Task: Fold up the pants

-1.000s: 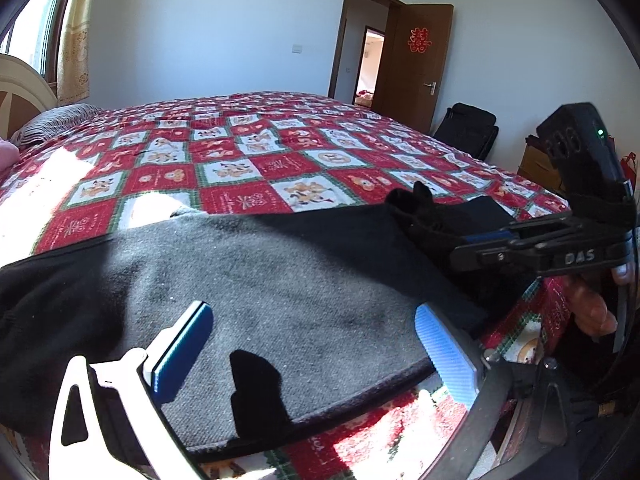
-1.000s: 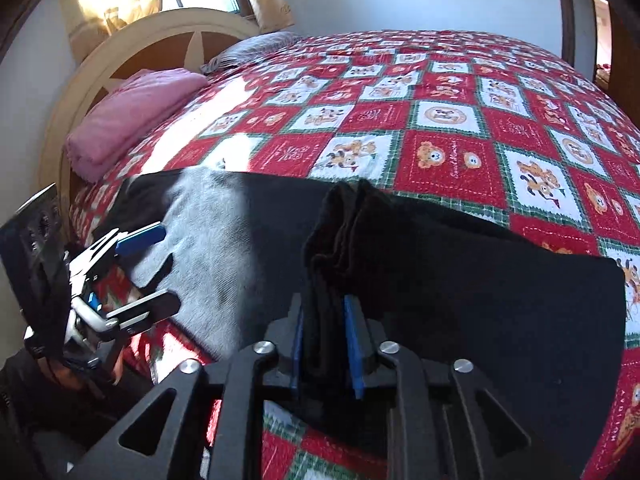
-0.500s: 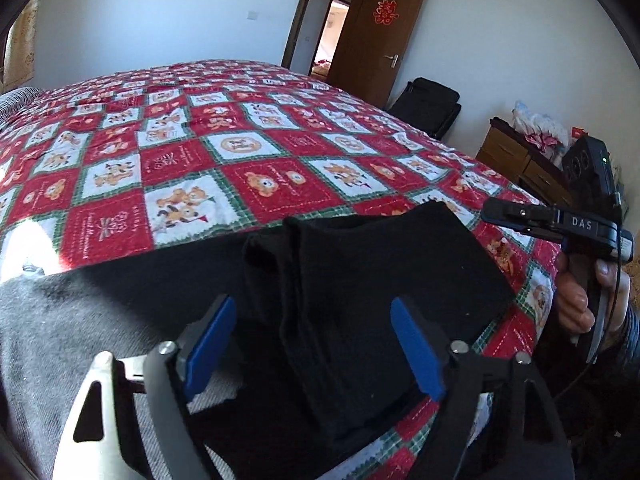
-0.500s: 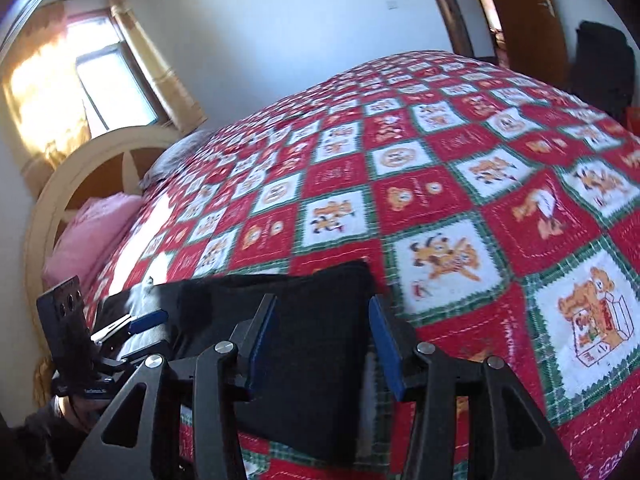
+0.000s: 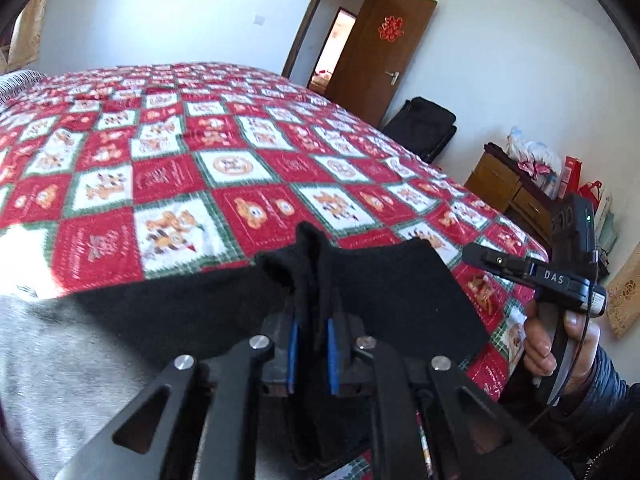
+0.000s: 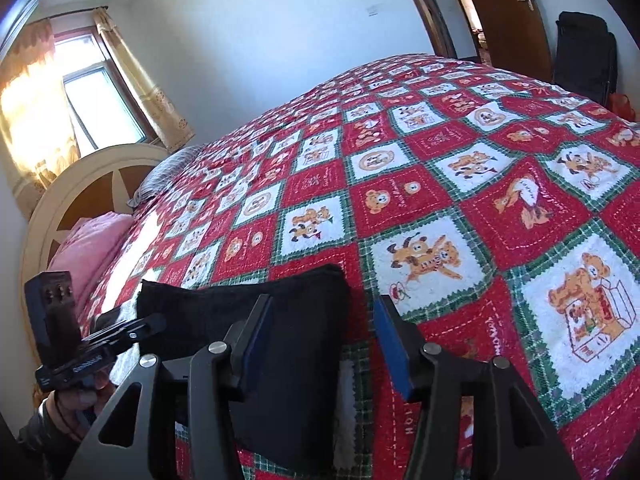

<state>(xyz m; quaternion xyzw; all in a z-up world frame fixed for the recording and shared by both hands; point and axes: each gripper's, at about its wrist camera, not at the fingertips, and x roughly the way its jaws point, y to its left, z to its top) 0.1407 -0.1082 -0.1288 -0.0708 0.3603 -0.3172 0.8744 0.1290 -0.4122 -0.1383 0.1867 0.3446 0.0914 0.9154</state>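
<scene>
Black pants [image 5: 400, 292] lie along the bed's near edge, and their left part looks grey in the sunlight. My left gripper [image 5: 312, 320] is closing, and its blue pads pinch an upright fold of the pants. In the right wrist view, my right gripper [image 6: 324, 332] is opening over the end of the pants [image 6: 296, 320]. Its left pad is over the cloth and its right pad over the quilt, and neither presses on anything. A person's hand holds the right gripper [image 5: 476, 256] at the right of the left wrist view. The left gripper [image 6: 148, 322] shows at the lower left.
A red, white and green patchwork quilt [image 5: 240, 168] covers the bed. A headboard [image 6: 80, 184] and a pink pillow [image 6: 88, 248] stand at the far left. A brown door [image 5: 384, 60], a black bag [image 5: 424, 128] and a wooden cabinet [image 5: 508, 188] lie beyond the bed.
My left gripper has moved right along the pants and gone from wide open to pinching a fold. My right gripper has let go of that fold, opened and swung to the pants' end.
</scene>
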